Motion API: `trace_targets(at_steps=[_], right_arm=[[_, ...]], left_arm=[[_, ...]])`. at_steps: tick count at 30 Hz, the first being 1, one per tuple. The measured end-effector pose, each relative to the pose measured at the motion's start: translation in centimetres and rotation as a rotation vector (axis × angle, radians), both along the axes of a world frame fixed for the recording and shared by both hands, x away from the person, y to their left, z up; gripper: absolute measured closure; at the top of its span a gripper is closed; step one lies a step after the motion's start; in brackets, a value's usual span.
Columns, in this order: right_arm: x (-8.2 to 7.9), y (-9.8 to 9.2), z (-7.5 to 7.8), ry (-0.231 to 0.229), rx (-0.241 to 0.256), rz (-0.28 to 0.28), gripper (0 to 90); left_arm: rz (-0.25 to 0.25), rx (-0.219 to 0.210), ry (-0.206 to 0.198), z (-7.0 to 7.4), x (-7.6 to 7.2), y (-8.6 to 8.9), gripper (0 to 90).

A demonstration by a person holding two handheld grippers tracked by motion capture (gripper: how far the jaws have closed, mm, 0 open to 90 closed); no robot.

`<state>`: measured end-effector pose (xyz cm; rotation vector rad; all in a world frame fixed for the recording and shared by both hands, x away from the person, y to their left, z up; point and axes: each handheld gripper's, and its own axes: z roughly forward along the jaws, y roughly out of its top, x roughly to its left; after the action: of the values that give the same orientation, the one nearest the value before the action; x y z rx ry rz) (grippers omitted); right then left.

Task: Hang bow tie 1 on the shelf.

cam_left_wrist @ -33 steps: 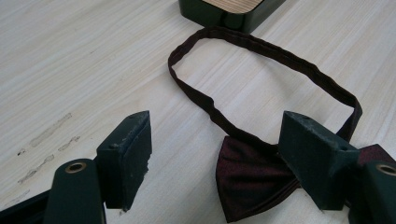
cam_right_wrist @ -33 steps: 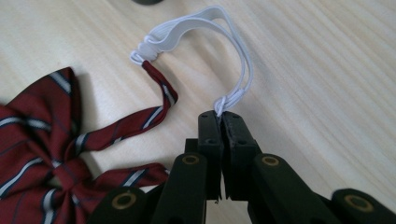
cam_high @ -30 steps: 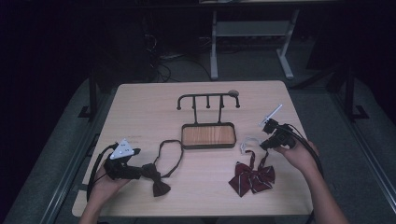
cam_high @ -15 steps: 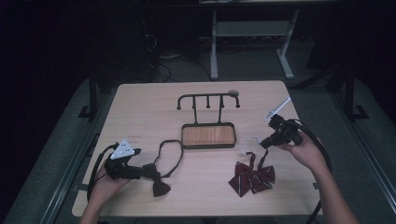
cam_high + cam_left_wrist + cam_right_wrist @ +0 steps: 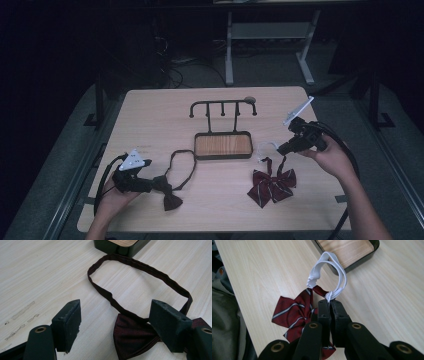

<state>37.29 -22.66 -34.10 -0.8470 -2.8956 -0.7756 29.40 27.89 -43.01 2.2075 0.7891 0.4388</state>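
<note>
The right tool (image 5: 329, 305) pinches the white elastic (image 5: 329, 266) of the striped bow (image 5: 272, 184), which lies on the counter (image 5: 150, 120) before the rack (image 5: 222, 107). The left tool (image 5: 115, 325) is spread over the dark bow (image 5: 135, 333). Next, likely: lift the loop onto a hook.

No text, label, brand or number can be read anywhere. The things bear no legible marking.
</note>
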Motion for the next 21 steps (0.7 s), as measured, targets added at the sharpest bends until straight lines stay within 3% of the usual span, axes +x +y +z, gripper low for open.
trace_targets(at_steps=[21], right_arm=[[0.1, 1.6, 4.0, -0.028, -0.008, 0.049, 86.5]], left_arm=[[-0.007, 0.006, -0.004, 0.0, 0.0, 0.0, 26.2]])
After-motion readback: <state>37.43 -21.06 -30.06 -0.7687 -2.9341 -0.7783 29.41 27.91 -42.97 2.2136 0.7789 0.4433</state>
